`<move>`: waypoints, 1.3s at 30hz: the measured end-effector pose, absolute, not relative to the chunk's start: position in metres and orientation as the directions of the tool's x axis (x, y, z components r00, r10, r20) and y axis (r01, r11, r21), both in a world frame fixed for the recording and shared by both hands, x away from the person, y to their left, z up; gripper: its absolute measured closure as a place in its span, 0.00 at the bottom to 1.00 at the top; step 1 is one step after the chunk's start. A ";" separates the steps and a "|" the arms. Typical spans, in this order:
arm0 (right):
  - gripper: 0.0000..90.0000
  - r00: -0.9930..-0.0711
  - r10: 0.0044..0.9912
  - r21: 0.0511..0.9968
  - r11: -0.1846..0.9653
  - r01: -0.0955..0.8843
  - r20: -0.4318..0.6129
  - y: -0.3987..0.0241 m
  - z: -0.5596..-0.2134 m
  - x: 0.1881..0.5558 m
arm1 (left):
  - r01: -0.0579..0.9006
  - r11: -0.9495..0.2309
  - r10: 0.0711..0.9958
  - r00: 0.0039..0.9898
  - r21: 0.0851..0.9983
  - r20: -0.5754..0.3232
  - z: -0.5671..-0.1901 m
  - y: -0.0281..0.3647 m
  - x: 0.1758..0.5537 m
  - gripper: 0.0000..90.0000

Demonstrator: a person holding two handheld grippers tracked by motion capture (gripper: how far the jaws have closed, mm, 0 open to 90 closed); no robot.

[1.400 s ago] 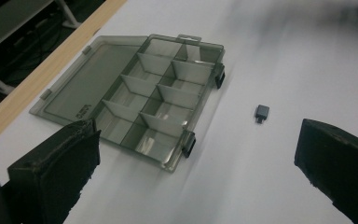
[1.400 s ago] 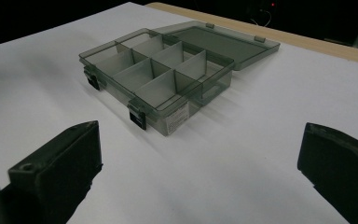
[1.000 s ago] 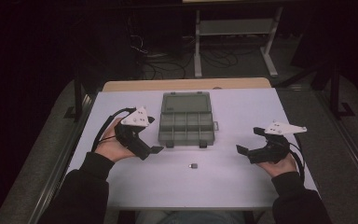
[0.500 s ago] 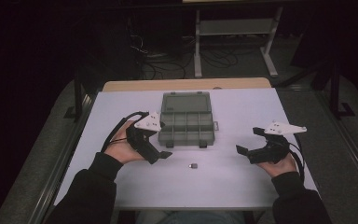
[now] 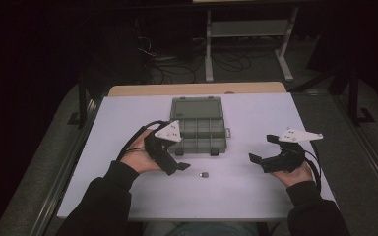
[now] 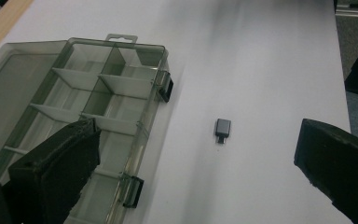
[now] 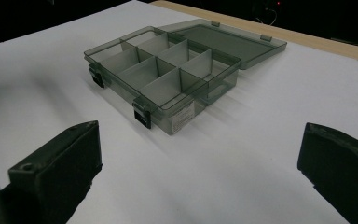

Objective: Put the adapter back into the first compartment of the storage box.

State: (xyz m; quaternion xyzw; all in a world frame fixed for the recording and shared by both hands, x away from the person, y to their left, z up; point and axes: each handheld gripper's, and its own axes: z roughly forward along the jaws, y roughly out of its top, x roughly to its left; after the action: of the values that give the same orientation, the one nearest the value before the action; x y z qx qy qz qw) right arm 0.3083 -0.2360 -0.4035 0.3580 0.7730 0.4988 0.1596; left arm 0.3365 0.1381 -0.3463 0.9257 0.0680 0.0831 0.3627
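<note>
Jaws: both pairs stand wide apart and empty. Our left gripper (image 5: 177, 166) has moved in from the table's left side toward the middle over the last second; it now hangs just left of the small dark grey rectangular plug-like piece (image 5: 204, 174), with that piece lying between its jaws in the left gripper view (image 6: 223, 129). We judge this as the approach to a pick, with descent and closing yet to come.

Our right gripper (image 5: 258, 161) has stayed where it was, near the table's right edge, well apart from the piece.

Item: smoky grey clear plastic organiser box (image 5: 199, 130), lid folded flat behind it, compartments empty as far as we can see (image 7: 168, 70). It sits just beyond the piece, apart from it.

Surface: white table (image 5: 256, 123), bare around the piece.

Obstructions: none in the path; the box's front latches lie close to the left jaw.
</note>
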 end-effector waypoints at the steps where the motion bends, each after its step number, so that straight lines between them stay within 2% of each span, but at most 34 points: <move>1: 0.00 -0.693 0.712 0.885 0.247 0.394 0.110 -0.236 -0.403 0.308 | 0.069 -0.730 0.184 0.978 0.680 0.099 -0.350 0.135 0.338 0.00; 39: 0.00 -0.708 0.699 0.878 0.269 0.396 0.105 -0.233 -0.404 0.309 | 0.055 -0.798 0.097 0.995 0.600 0.039 -0.394 0.088 0.343 0.00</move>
State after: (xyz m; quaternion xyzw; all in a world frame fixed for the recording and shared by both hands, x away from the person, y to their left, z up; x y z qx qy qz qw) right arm 0.3091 -0.2331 -0.4043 0.3500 0.7816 0.4928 0.1537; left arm 0.3433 0.0884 -0.3935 0.9476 0.0401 0.0337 0.3150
